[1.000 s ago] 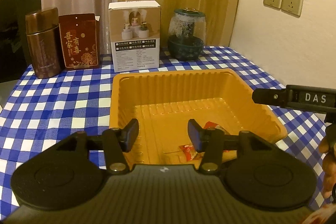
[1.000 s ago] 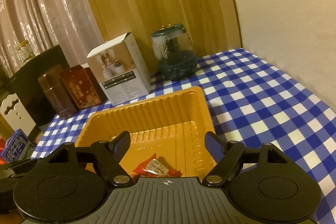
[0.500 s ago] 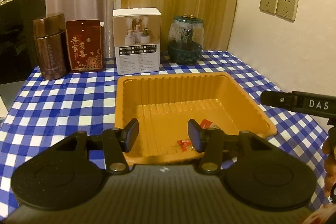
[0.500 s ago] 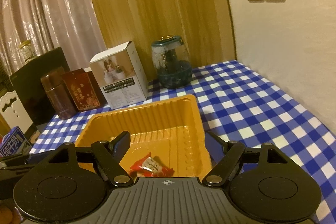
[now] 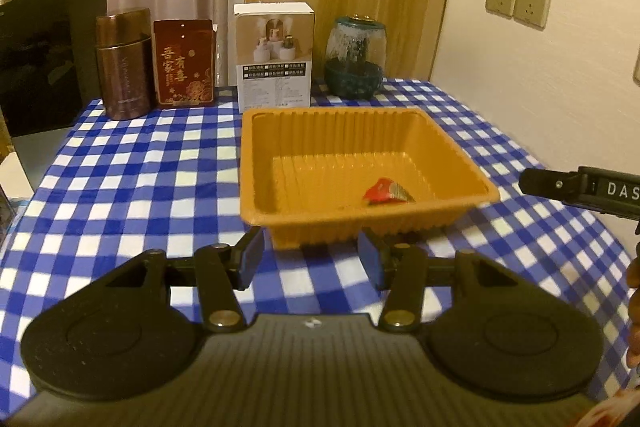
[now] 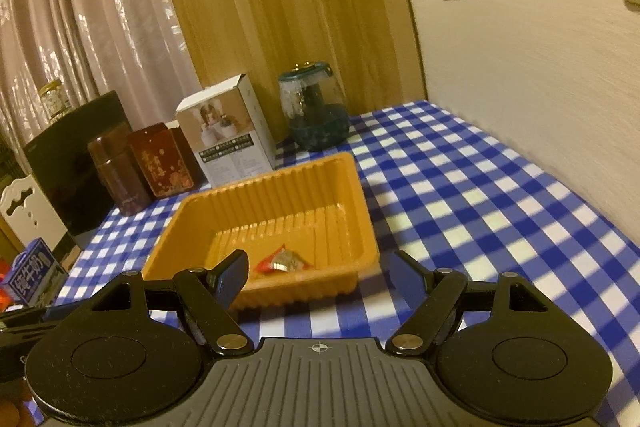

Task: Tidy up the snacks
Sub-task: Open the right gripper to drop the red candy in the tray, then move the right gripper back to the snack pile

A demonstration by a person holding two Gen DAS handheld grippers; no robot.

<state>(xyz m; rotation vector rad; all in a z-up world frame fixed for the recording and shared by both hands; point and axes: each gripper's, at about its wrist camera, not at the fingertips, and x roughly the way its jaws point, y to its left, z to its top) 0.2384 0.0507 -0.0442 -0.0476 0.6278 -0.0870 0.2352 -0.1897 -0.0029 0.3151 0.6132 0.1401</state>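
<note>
An orange plastic tray (image 5: 452, 143) (image 6: 362, 195) sits on the blue-and-white checked tablecloth. One red-wrapped snack (image 5: 387, 191) (image 6: 283, 261) lies on its floor near the front right corner. My left gripper (image 5: 310, 259) hovers open just in front of the tray's near wall, with nothing between its fingers. My right gripper (image 6: 320, 273) is open wider, over the tray's near rim, and is also empty. Part of the right gripper shows at the right edge of the left wrist view.
Along the back stand a brown tin (image 5: 123, 63), a red box (image 5: 183, 63), a white carton (image 5: 274, 55) and a glass jar (image 5: 355, 57). A blue milk carton (image 6: 34, 277) sits at the left table edge. The wall with sockets (image 5: 518, 2) bounds the right side.
Both grippers have drawn back from over the tray toward the near side and risen slightly. The tray and snack now lie farther ahead. Neither jaw opening changed.
</note>
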